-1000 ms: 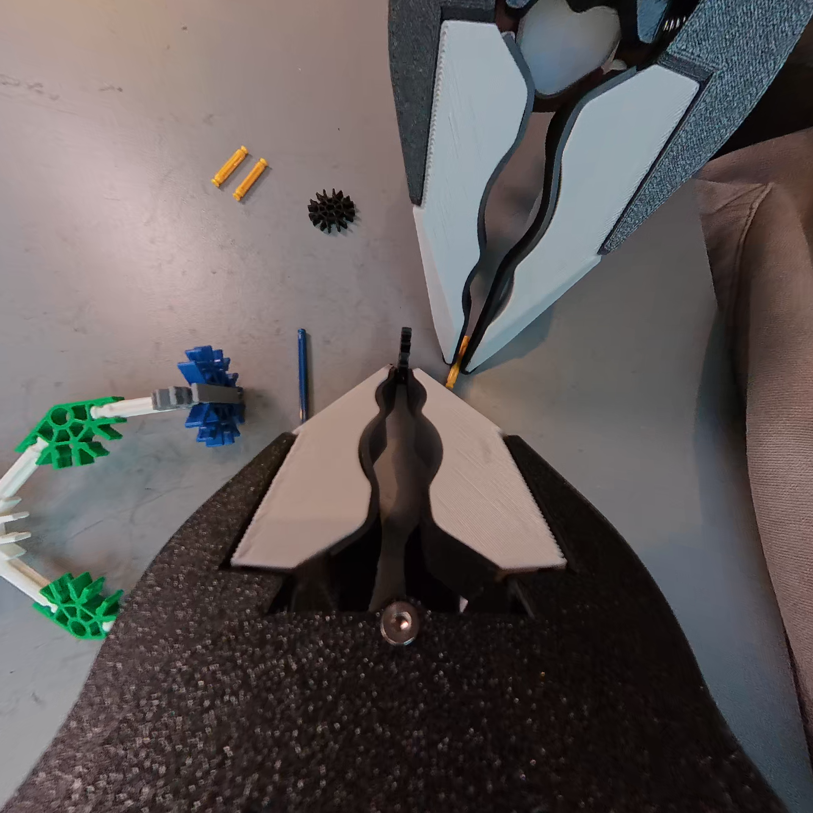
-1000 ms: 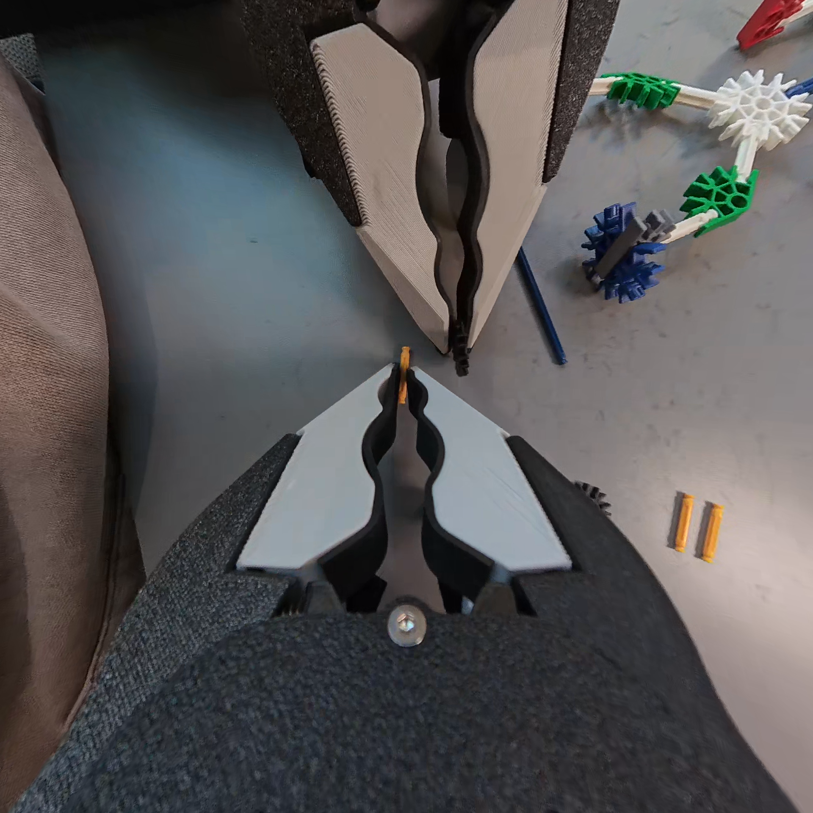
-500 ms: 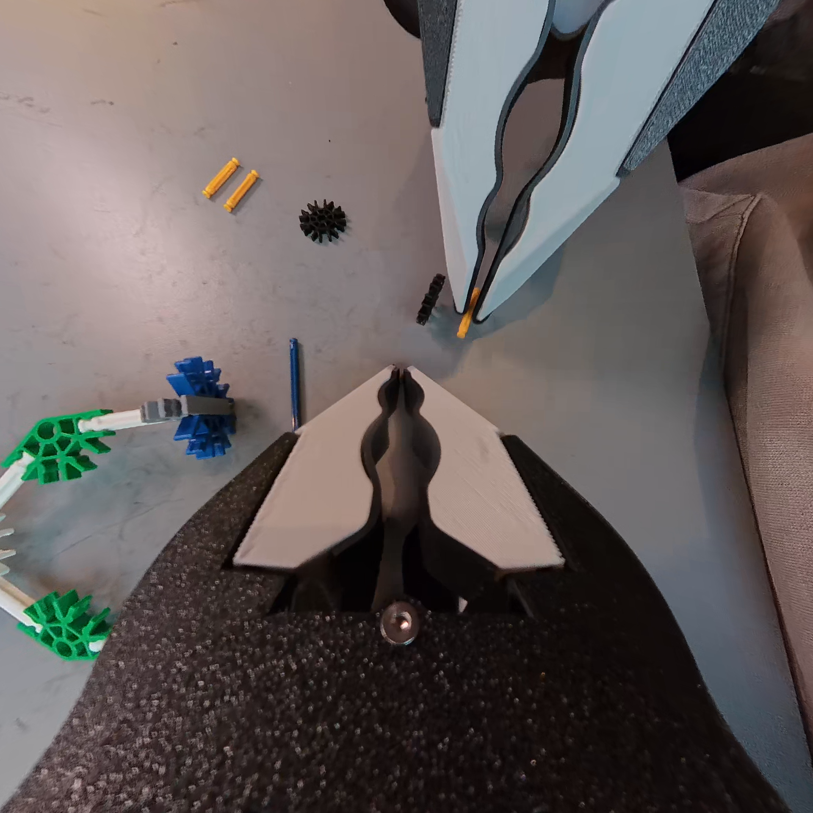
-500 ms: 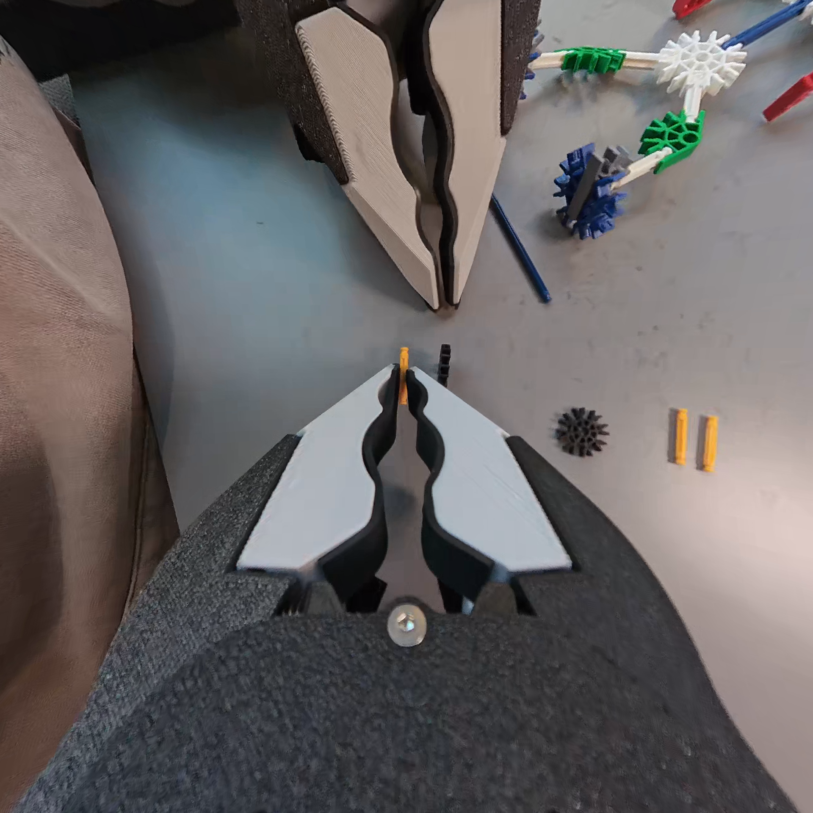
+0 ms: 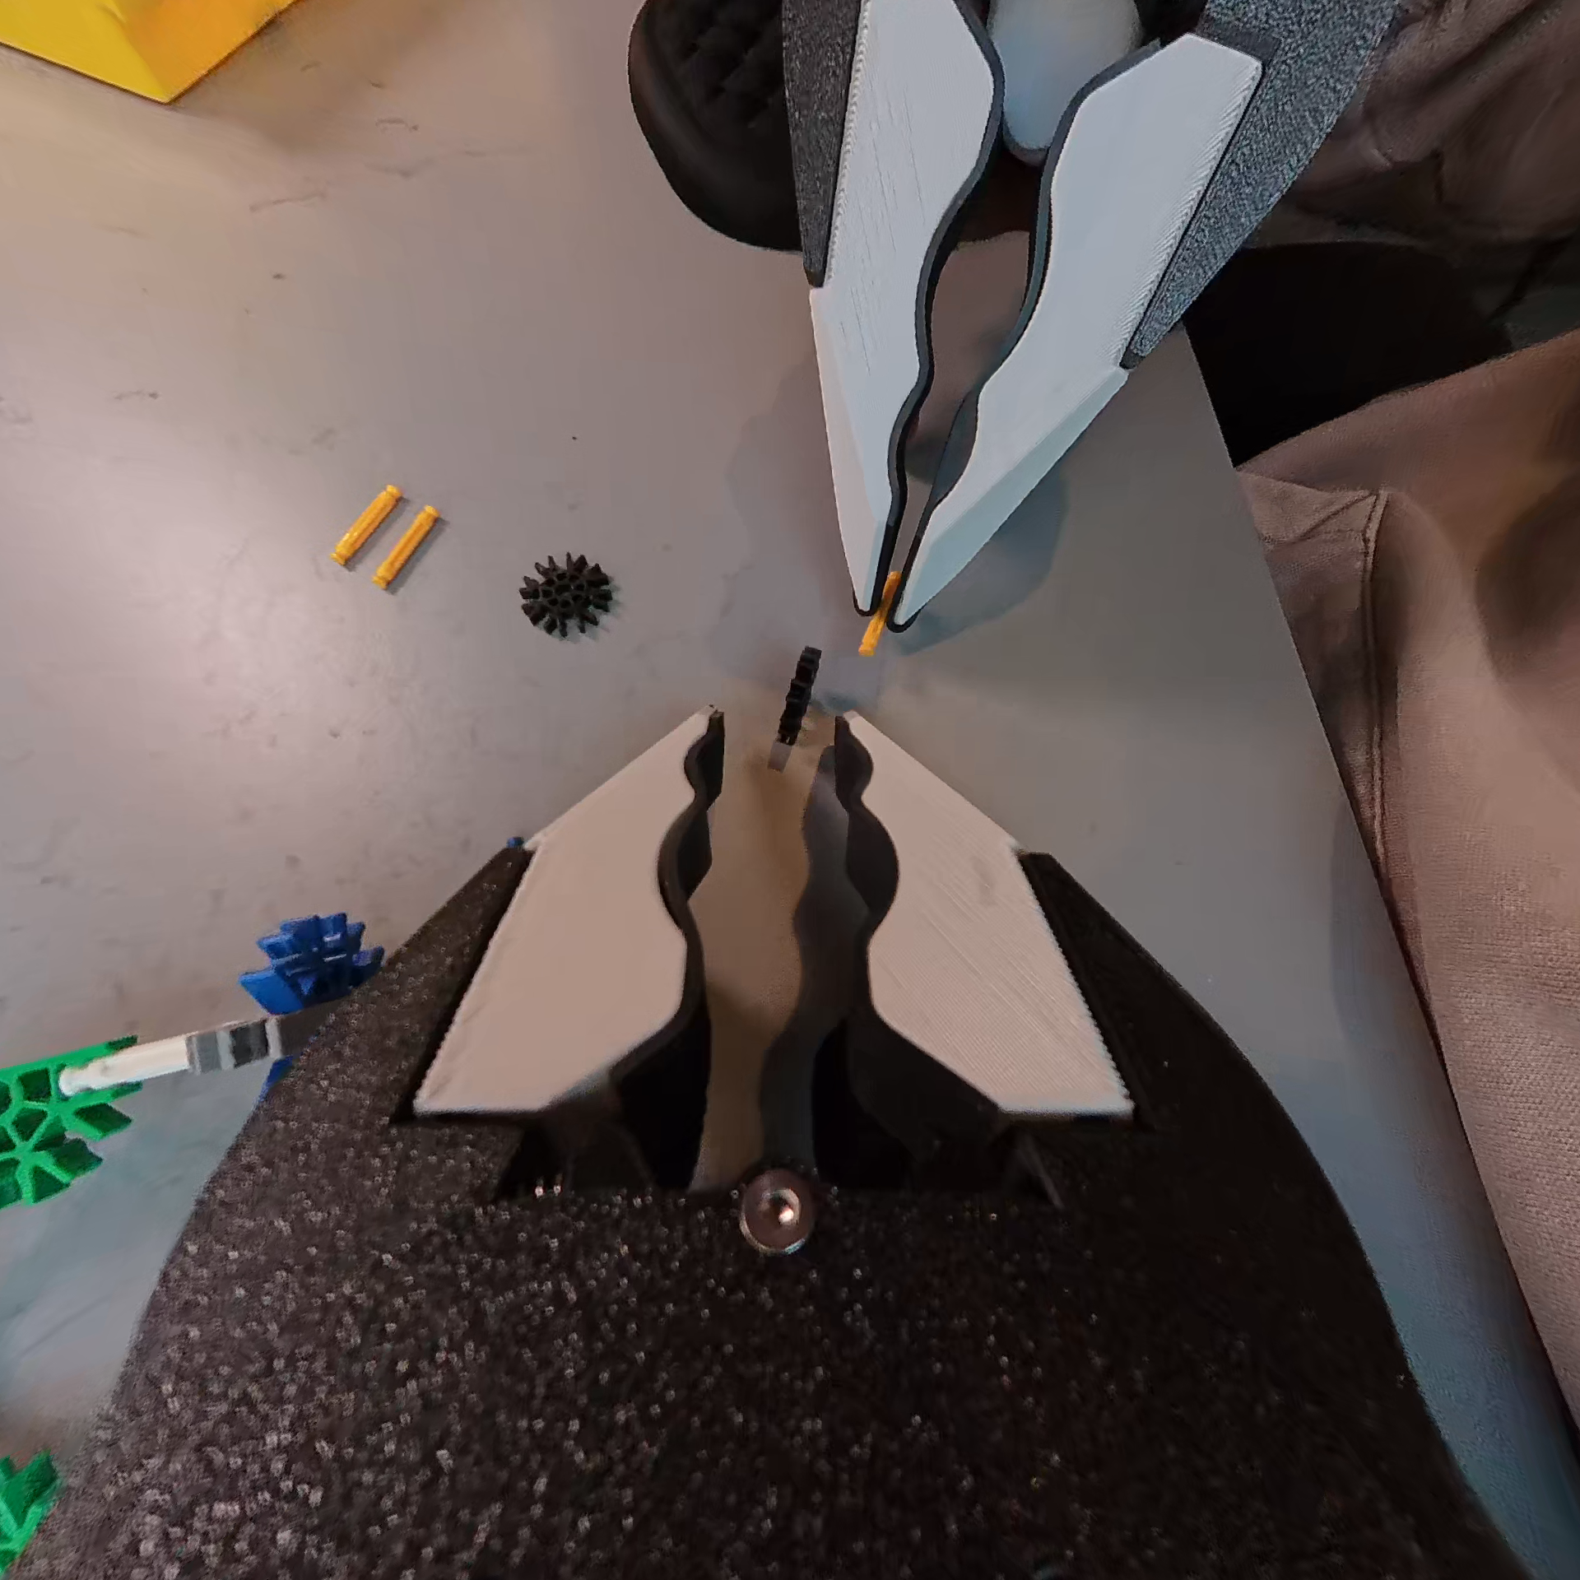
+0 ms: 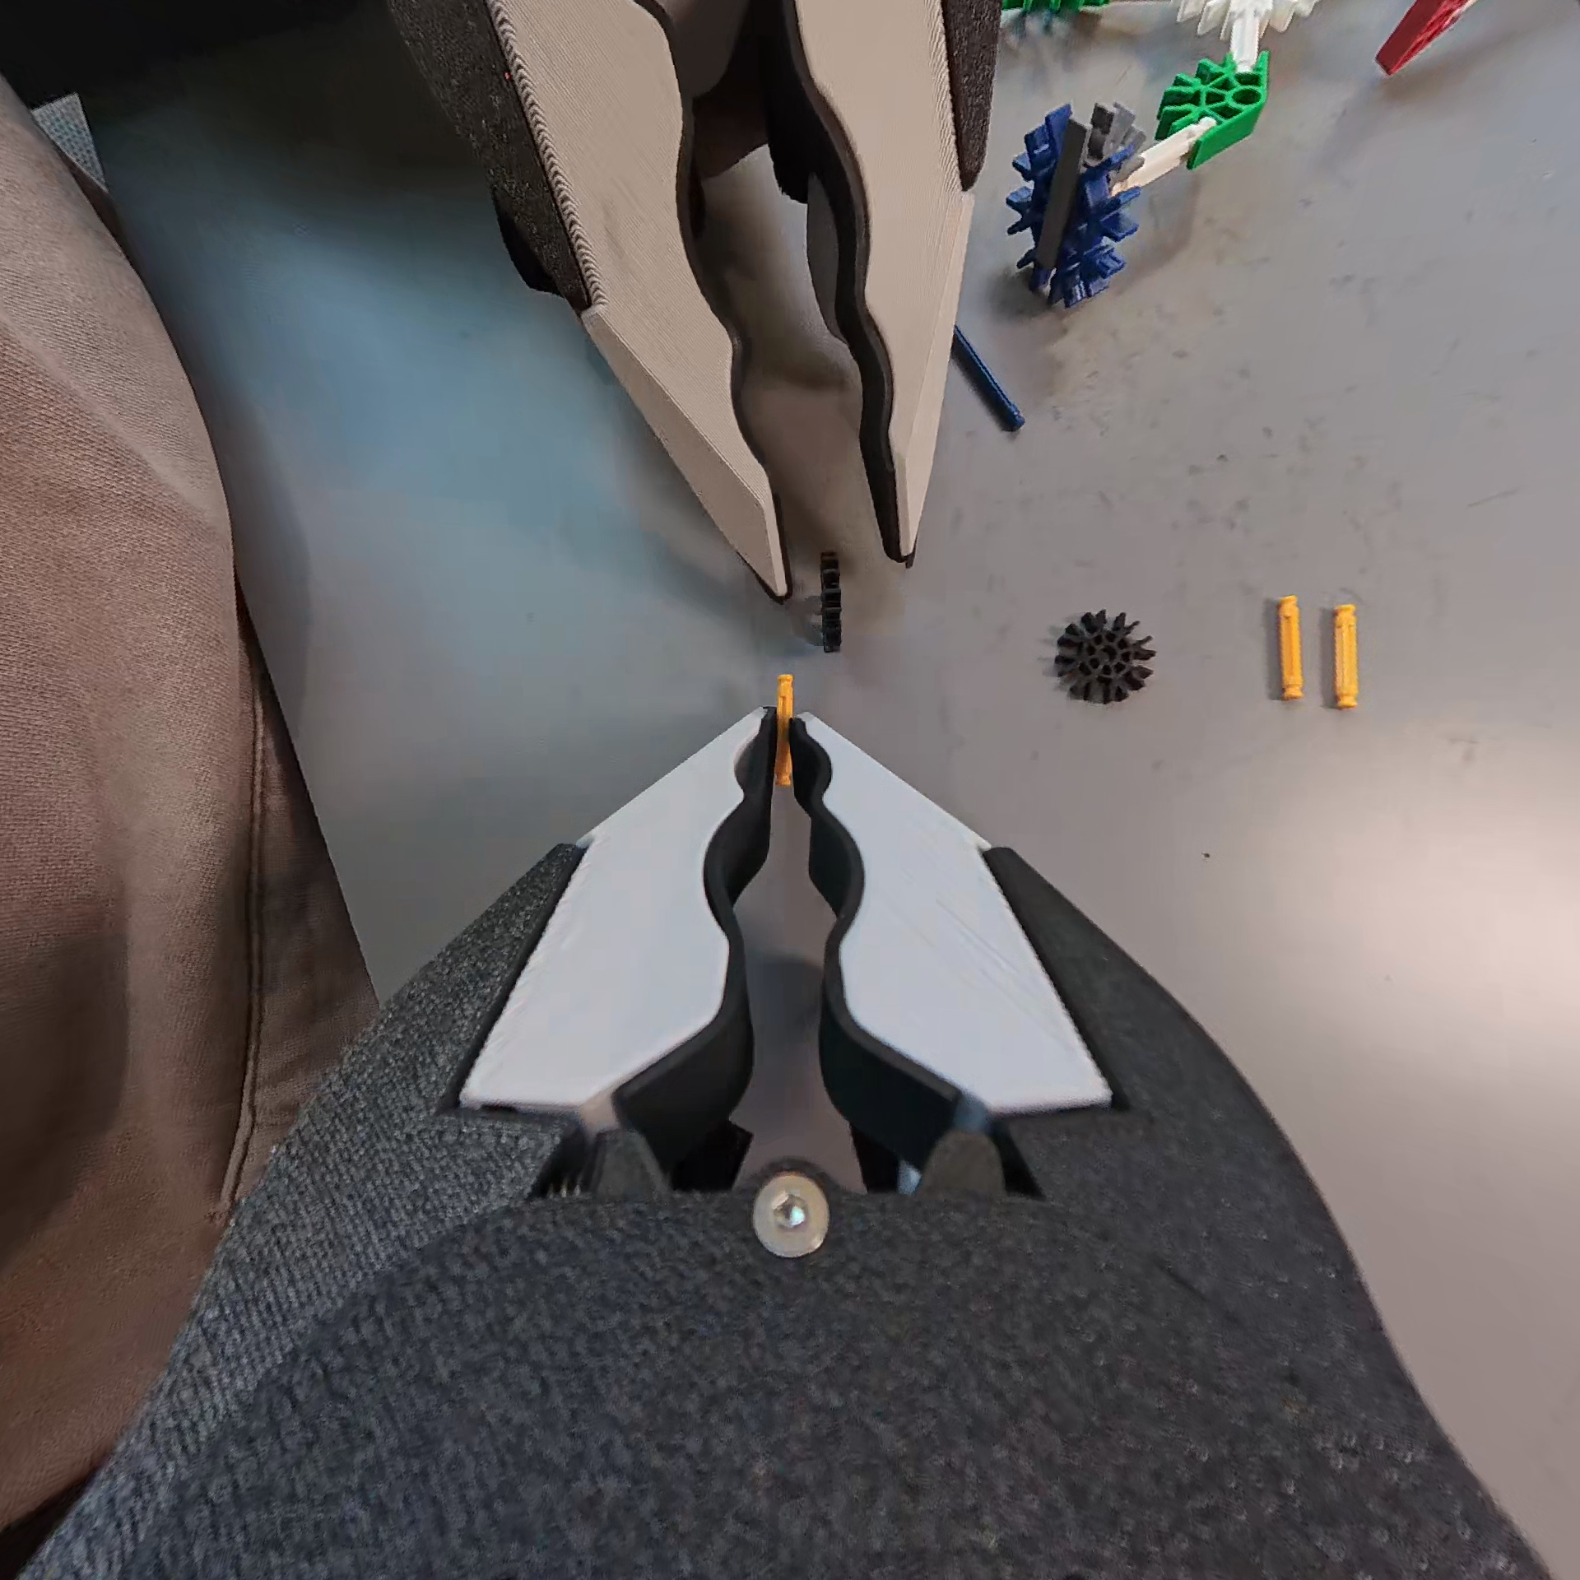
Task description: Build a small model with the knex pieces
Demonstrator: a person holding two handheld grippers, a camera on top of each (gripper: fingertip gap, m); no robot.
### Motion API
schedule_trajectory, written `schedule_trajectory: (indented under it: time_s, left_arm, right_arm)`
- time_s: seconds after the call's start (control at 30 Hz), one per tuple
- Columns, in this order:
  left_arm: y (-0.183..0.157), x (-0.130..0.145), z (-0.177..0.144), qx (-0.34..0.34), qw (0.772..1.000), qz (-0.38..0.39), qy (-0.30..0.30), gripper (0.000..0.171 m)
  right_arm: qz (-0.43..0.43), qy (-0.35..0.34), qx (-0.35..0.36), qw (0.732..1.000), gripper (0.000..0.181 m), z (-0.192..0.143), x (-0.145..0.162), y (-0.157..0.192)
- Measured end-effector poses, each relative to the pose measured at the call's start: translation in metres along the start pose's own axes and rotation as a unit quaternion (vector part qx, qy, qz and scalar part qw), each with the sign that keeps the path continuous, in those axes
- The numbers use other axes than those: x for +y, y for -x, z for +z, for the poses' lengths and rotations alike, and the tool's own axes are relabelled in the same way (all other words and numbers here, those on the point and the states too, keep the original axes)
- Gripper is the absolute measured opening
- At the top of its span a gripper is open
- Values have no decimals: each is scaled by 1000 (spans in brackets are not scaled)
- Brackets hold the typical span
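My left gripper (image 5: 778,720) is open. A small black toothed connector (image 5: 799,688) stands on edge on the grey table between its fingertips, touching neither. It also shows in the right wrist view (image 6: 829,603), between the left gripper's (image 6: 842,574) tips. My right gripper (image 6: 780,716) is shut on a short yellow rod (image 6: 783,727) that sticks out past its tips. In the left wrist view the right gripper (image 5: 881,611) holds the rod (image 5: 870,637) just beyond the black connector, a small gap apart.
A second black connector (image 6: 1105,657) lies flat, with two yellow rods (image 6: 1317,657) beside it. A thin blue rod (image 6: 987,380), a blue connector with a grey rod (image 6: 1073,205) and green connectors (image 6: 1218,98) lie farther off. Brown cloth (image 5: 1453,769) borders the table edge. The tips of both grippers are at nearly the same place.
My left gripper let go of the black connector, which now stands on the table, then opened and came up around it. The right gripper kept hold of the yellow rod.
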State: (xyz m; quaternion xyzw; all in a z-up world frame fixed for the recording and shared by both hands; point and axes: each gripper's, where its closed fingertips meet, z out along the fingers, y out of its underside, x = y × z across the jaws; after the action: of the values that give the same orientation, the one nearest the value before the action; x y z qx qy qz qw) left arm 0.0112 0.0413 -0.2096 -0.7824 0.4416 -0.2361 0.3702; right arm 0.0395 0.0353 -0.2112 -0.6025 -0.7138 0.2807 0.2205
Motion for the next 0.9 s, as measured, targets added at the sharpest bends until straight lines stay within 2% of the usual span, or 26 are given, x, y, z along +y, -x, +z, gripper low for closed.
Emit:
schedule_trajectory:
  time_s: [0.2,0.33,0.57,0.7,0.9]
  left_arm:
    - [-3,-7,4,-1,1000,13,0,21]
    - [-3,-6,0,-3,1000,8,-5,21]
    - [-17,-31,-26,33,995,-2,-93,11]
    - [-28,-44,-39,70,988,-16,-140,6]
    - [-30,-43,-40,60,989,-13,-133,3]
  right_arm:
    - [4,-11,3,1000,1,-6,3,-2]
    - [-2,-43,1,999,1,-17,-7,-6]
    - [-106,-122,-40,986,1,-34,-46,5]
    - [-167,-104,-71,978,2,-31,-55,12]
    - [-213,-69,-92,970,2,-25,-61,14]
